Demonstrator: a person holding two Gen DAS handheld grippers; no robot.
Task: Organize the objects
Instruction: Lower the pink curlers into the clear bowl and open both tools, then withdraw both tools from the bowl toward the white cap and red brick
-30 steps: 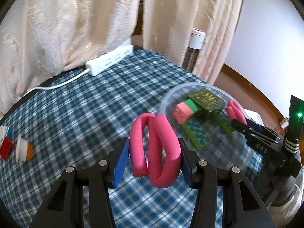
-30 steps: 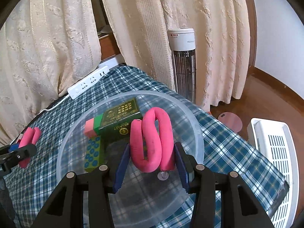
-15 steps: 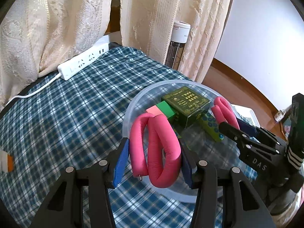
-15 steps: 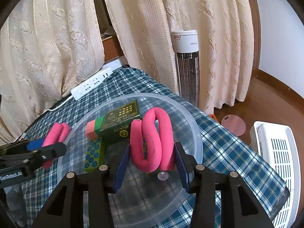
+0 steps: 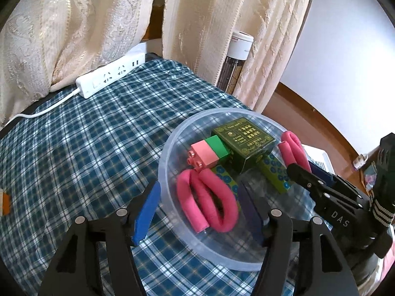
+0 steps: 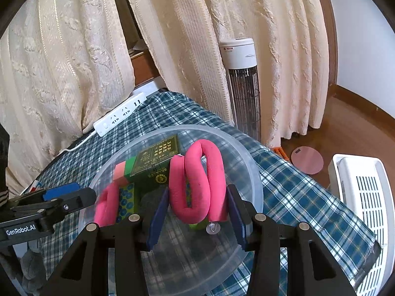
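A clear plastic bowl sits on the blue plaid cloth. It holds a dark green box, a pink-and-green brick and a green dotted block. My left gripper is open over the bowl's near rim; a folded pink foam roller lies loose in the bowl between its fingers. My right gripper is shut on a second pink roller and holds it over the bowl. The left gripper's roller shows blurred in the right wrist view.
A white power strip lies at the table's far edge, under cream curtains. A tower heater stands behind the table. A white slatted basket and a pink disc are on the wooden floor to the right.
My left gripper carried its roller right over the bowl, then opened; the roller dropped into the bowl. My right gripper stayed shut on its roller over the bowl.
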